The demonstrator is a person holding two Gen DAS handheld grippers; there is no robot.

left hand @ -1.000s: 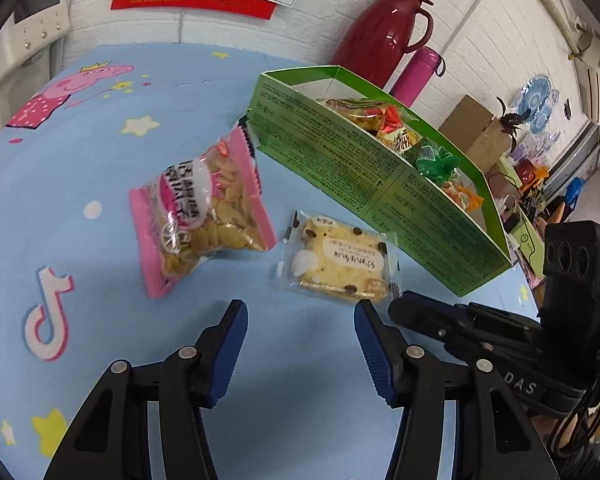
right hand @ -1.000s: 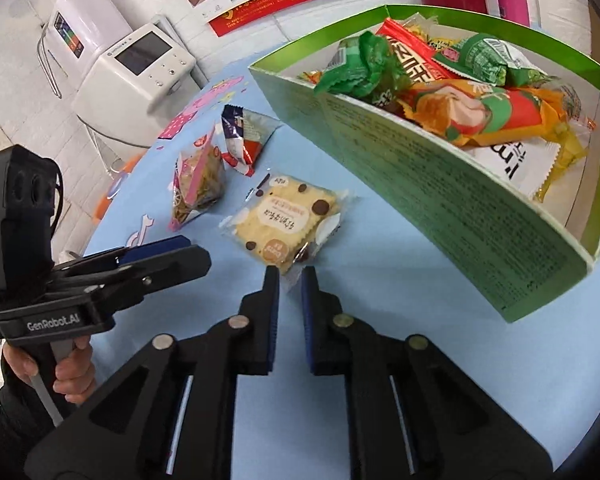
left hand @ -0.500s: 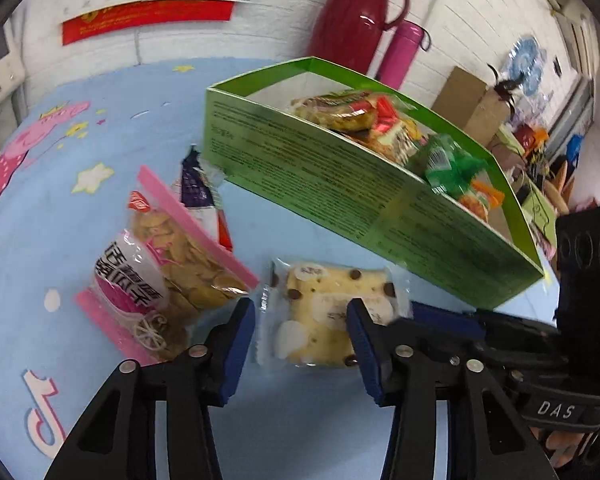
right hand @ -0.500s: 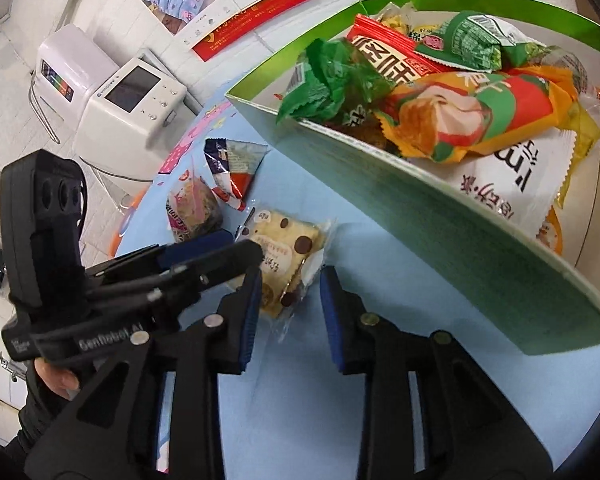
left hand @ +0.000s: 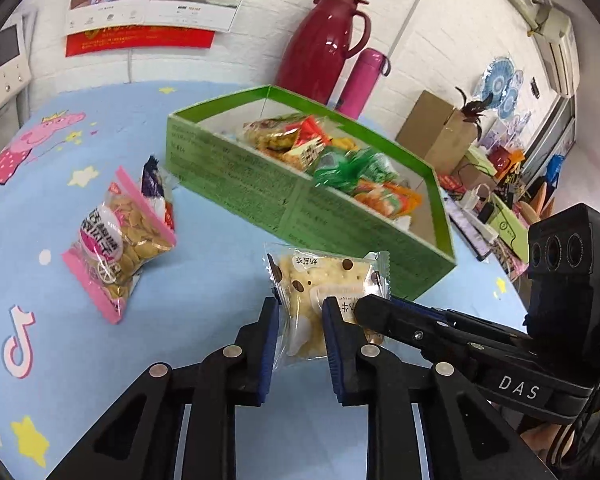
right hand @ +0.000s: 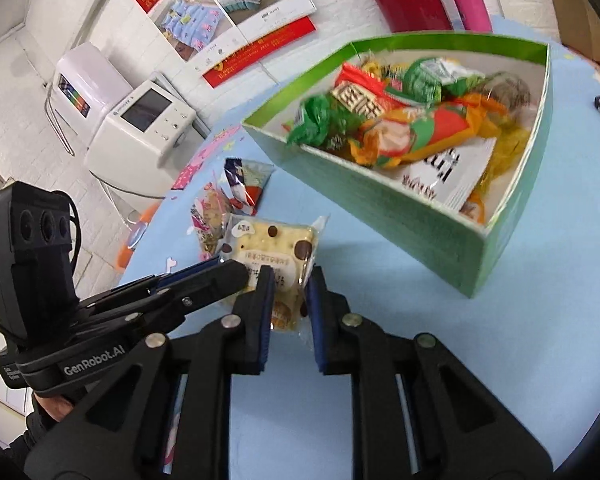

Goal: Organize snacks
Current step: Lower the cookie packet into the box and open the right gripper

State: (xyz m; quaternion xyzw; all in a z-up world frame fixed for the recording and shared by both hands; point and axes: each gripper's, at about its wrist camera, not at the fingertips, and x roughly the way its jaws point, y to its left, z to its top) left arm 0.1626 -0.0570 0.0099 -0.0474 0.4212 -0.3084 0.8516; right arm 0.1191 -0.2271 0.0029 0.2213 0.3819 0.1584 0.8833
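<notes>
Both grippers have converged on one snack, the clear-wrapped pale biscuit with dark chocolate chips (left hand: 324,280), which lies on the light blue cartoon-printed tablecloth (left hand: 60,208) just in front of the near wall of the green cardboard box (left hand: 300,204). That box already holds a heap of green, orange and red wrapped snacks, so it looks like the collecting place, and the biscuit probably is being gripped from two sides so the slippery film does not slide away when lifted over the wall. The left gripper (left hand: 300,312) has its blue-padded fingers drawn in on the near half of the packet, the film bulging between them, so it appears clamped on it. The right gripper (right hand: 288,284) comes in from the right and closes on the same packet's near edge, its pads pressing the wrapper. Well to the left, untouched, lie the pink-edged clear bag of golden round crackers (left hand: 120,240) and, just behind it, a small dark blue and red foil packet (right hand: 246,180), likely the next candidates.
</notes>
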